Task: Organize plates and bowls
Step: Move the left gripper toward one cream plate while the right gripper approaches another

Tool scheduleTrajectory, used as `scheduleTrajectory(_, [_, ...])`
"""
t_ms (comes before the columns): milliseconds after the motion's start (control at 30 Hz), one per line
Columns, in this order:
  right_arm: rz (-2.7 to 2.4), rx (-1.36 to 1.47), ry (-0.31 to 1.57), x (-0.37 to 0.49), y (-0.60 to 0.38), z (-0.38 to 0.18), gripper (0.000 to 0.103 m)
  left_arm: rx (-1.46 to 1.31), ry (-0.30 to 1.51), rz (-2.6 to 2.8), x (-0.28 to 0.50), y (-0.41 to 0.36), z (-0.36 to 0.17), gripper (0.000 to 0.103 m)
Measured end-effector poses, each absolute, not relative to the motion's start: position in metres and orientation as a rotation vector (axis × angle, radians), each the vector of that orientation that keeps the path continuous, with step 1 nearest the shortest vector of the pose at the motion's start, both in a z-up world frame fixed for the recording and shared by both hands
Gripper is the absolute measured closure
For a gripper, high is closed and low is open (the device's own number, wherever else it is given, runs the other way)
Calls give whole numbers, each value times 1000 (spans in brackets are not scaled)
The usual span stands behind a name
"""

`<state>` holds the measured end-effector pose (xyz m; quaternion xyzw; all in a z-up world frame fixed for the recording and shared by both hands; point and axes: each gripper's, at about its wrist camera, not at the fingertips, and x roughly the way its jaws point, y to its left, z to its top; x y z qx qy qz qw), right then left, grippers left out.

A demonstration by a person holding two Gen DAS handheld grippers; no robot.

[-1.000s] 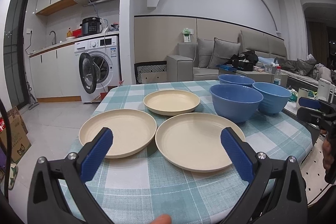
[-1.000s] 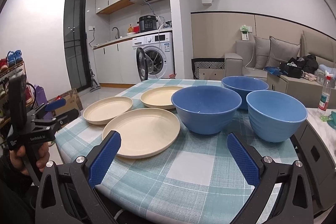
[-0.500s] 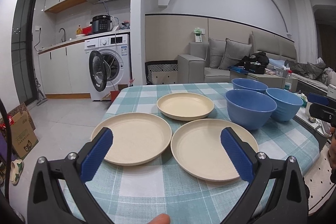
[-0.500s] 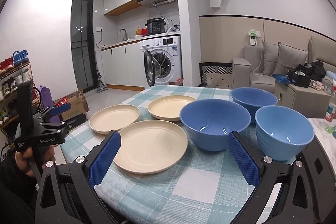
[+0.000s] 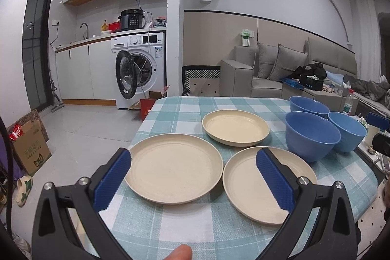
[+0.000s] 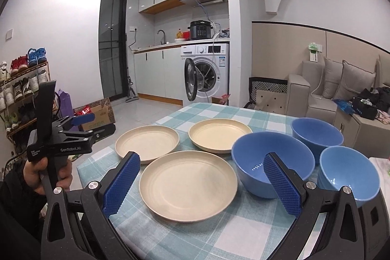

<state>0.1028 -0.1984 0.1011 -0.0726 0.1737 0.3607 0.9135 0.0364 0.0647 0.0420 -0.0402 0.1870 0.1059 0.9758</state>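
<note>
Three cream plates lie on a table with a teal checked cloth [image 5: 185, 221]: a near-left plate [image 5: 174, 171], a near-right plate [image 5: 256, 187] and a far plate [image 5: 235, 127]. Three blue bowls stand to the right: a big near bowl [image 5: 310, 134], a far bowl [image 5: 308, 105] and a right bowl [image 5: 347, 130]. My left gripper [image 5: 193, 177] is open and empty, held above the near edge in front of the plates. My right gripper [image 6: 201, 185] is open and empty, over the near-right plate [image 6: 187, 184] and beside the big bowl [image 6: 270, 160].
The table's left edge drops to a tiled floor with a cardboard box [image 5: 29, 140]. A washing machine [image 5: 139, 70] with its door open stands behind. A grey sofa [image 5: 280, 72] is at the back right. A shoe rack [image 6: 22, 94] is at the far left.
Both grippers have drawn back and swung left; plates and bowls look smaller and shifted right. Nothing on the table has moved. Both grippers stay open.
</note>
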Motion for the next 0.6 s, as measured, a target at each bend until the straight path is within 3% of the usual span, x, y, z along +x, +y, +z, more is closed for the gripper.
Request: scheduleTrajectory(600, [778,-179,390,133,-171,109,0,15,452,203,65,53,40,0])
